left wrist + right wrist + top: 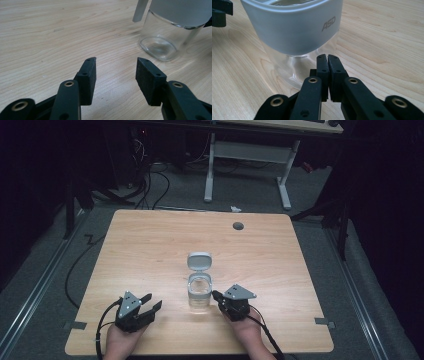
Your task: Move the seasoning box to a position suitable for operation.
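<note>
A light wooden table (150,250) stands on grey carpet (240,190), a white-legged desk (250,150) beyond in dimness.

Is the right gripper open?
No, in the right gripper view the fingers of the right gripper are pressed together beside the jar.

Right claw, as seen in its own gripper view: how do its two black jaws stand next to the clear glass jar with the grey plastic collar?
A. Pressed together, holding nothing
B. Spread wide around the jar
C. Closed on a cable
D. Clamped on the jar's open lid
A: in the right gripper view the right claw has its jaws pressed flat against each other, just in front of the clear glass jar, with nothing between them.
</note>
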A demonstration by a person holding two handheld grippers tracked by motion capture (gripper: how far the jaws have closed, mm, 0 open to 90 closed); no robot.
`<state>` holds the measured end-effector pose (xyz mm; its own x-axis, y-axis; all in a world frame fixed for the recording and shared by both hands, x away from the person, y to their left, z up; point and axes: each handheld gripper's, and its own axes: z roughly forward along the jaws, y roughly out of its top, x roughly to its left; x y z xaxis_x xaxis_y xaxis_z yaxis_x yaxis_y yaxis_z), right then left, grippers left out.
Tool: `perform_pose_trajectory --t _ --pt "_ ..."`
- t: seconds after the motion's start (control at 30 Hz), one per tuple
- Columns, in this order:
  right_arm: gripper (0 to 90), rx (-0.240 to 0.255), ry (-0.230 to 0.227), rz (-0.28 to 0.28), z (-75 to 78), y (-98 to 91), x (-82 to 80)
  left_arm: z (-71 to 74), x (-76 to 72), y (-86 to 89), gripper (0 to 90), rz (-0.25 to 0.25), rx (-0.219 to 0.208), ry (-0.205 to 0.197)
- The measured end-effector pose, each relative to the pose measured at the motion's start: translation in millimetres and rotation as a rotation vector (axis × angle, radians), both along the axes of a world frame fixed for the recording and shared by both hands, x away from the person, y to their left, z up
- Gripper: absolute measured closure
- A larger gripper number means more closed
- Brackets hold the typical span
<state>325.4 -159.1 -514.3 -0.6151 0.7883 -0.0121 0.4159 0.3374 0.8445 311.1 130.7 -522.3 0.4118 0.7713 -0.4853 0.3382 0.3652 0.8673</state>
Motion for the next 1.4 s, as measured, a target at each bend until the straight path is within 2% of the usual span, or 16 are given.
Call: perform_pose_trajectory --t 0.3,0.47,0.5,0.53,0.57,0.6,0.63,0.73,0.77,0.8,0.83,0.87,0.97,1.1,1.17,1.4 --pt "86.7 0.003 -0.003 -0.001 0.4 -0.6 -2.1 -0.5 -1.9 -3.8 51.7 -0.018 0.006 -0.003" --pt "86.7 0.008 -0.002 -0.013 -0.2 -6.0 -3.7 -0.2 -6.8 -13.3 60.0 -0.064 0.004 0.001" --pt "86.8 0.014 -0.001 -0.017 0.0 -7.7 -4.6 -0.3 -11.1 -21.4 63.6 -0.096 0.02 -0.004" --pt "86.8 0.014 -0.001 -0.017 0.0 -7.7 -4.6 -0.3 -11.1 -21.4 67.9 -0.096 0.02 -0.004" --pt "87.2 0.023 -0.004 -0.028 0.3 -12.5 -6.0 -0.8 -14.2 -30.5 72.4 -0.119 0.038 -0.005" --pt "87.2 0.023 -0.004 -0.028 0.3 -12.5 -6.0 -0.8 -14.2 -30.5 74.8 -0.119 0.038 -0.005" --pt "87.3 0.037 0.003 -0.041 0.2 -17.9 -6.8 -1.2 -16.1 -40.6 76.8 -0.141 0.018 0.01" --pt "87.3 0.04 0.0 -0.058 0.1 -22.5 -6.8 -2.3 -17.9 -51.2 79.9 -0.161 0.016 0.016" --pt "87.1 0.048 -0.003 -0.07 0.6 -26.5 -6.6 -2.0 -20.7 -62.4 80.7 -0.179 0.017 0.002" --pt "86.9 0.055 -0.002 -0.08 1.0 -28.3 -6.4 -2.0 -20.7 -62.4 81.1 -0.179 0.017 0.002" --pt "86.0 0.063 0.003 -0.083 1.3 -30.0 -5.6 -1.1 -23.2 -72.9 81.7 -0.196 0.008 -0.003" --pt "85.8 0.073 0.008 -0.086 1.5 -31.2 -4.8 -1.1 -23.2 -72.9 81.8 -0.196 0.008 -0.003" --pt "86.8 0.074 0.002 -0.103 3.5 -32.9 -4.3 -2.9 -22.5 -89.9 84.4 -0.198 0.001 0.015" --pt "90.0 0.075 -0.009 -0.11 7.3 -34.3 -1.1 -5.4 -21.0 -102.0 84.9 -0.211 0.011 0.026" --pt "90.0 0.076 -0.001 -0.109 10.0 -34.4 2.1 -6.7 -20.0 -106.7 85.6 -0.212 0.02 0.02" --pt "90.0 0.073 -0.021 -0.098 23.0 -30.3 15.9 -8.1 -15.0 -116.7 88.5 -0.206 0.004 0.009"
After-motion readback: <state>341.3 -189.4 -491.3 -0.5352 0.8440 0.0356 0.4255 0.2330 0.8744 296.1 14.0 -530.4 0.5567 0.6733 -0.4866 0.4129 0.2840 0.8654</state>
